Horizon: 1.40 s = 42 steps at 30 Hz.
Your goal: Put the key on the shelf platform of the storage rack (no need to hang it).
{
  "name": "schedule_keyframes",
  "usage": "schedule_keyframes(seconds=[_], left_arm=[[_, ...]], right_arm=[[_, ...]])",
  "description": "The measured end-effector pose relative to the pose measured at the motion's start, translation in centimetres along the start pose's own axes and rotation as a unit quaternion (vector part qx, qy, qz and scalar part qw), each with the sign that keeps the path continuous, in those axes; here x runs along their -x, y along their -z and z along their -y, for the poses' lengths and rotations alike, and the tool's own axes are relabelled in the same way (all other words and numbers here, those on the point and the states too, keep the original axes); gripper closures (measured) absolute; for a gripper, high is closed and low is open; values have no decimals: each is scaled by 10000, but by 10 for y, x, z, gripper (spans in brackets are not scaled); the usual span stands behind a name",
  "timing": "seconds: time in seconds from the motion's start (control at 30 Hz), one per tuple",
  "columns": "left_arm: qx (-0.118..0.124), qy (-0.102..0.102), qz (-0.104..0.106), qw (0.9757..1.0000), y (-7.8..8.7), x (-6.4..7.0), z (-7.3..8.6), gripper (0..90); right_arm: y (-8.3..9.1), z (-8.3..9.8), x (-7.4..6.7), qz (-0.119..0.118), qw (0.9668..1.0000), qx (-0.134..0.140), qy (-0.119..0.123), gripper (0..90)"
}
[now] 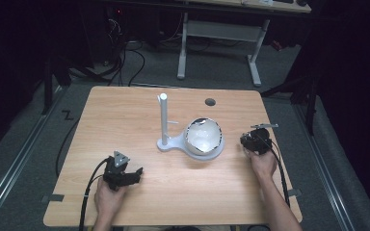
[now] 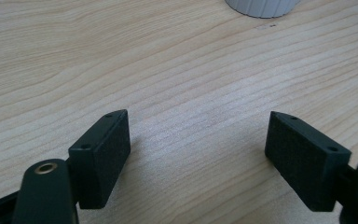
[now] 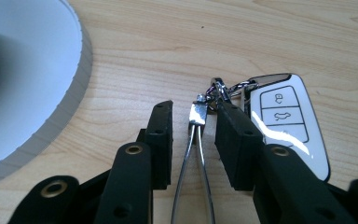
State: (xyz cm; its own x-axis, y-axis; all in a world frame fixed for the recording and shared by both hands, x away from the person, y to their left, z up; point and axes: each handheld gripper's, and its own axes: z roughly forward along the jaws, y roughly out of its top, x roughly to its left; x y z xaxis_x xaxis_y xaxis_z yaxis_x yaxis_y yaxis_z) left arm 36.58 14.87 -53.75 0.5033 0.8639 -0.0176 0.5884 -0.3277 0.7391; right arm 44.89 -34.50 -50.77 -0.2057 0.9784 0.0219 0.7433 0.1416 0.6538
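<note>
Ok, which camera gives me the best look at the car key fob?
The right gripper view: the car key fob lies on the table, buttons visible, its wire loop running between the right gripper jaws. In the high view that spot is hidden under the gripper. The left gripper view shows bare wood.

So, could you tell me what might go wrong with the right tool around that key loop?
The right tool straddles the thin metal wire loop, not yet clamped; so slim a wire could slip out on closing. The white car key fob lies against one jaw and may get dragged or pinched.
</note>
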Motion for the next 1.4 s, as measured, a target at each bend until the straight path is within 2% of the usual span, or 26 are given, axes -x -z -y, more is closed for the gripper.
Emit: schedule_keyframes(seconds=[0.17,0.4,0.6,0.83,1.23,1.4], left_arm=[[3,7,-6,10000,0,0,0,225],[1,3,-6,10000,0,0,0,225],[2,4,-6,10000,0,0,0,225],[1,4,-6,10000,0,0,0,225],[-1,2,-4,10000,0,0,0,225],[0,1,-4,10000,0,0,0,225]], right_arm=[[-5,1,3,-3,9999,-51,-87,682],[-10,2,1,41,9999,-97,-3,724],[-10,3,-1,98,9999,-76,103,808],[-9,4,0,58,10000,-31,64,816],[10,1,0,23,9997,209,148,819],[21,0,2,-46,9990,394,182,820]])
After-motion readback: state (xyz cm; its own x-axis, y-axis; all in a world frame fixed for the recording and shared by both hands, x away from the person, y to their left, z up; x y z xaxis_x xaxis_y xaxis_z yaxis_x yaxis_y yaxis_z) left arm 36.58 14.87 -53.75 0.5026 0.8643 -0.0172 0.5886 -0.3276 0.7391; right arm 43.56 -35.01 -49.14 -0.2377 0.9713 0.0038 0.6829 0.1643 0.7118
